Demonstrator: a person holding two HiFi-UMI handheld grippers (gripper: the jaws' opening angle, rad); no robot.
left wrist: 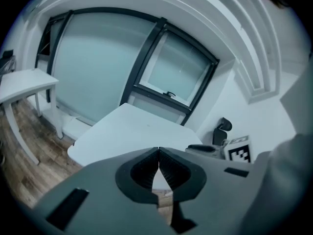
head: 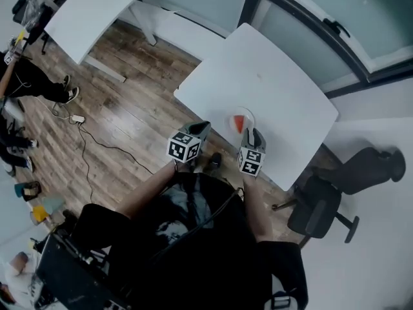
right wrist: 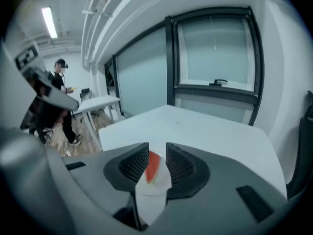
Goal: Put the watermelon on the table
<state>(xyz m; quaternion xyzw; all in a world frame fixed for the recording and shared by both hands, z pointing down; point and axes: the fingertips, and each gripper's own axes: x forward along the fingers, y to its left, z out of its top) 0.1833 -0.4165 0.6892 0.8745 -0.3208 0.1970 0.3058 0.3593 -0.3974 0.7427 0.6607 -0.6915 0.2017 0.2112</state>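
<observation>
A red watermelon slice (head: pixel 239 123) lies on a small white plate (head: pixel 249 116) near the front edge of the white table (head: pixel 271 76). My right gripper (head: pixel 255 134) hovers just in front of the plate, open. In the right gripper view the slice (right wrist: pixel 153 166) and plate (right wrist: pixel 159 185) show through the gap of the right gripper (right wrist: pixel 157 153), beyond the pads and untouched. My left gripper (head: pixel 201 128) is off the table's left front corner, shut with nothing in it; in its own view the left gripper (left wrist: pixel 158 152) has its tips meeting.
A dark office chair (head: pixel 335 186) stands right of the table. A second white table (head: pixel 87 11) is at the far left, over wood floor with a cable (head: pixel 97 144). A person (right wrist: pixel 61 97) stands by it. Windows line the far wall.
</observation>
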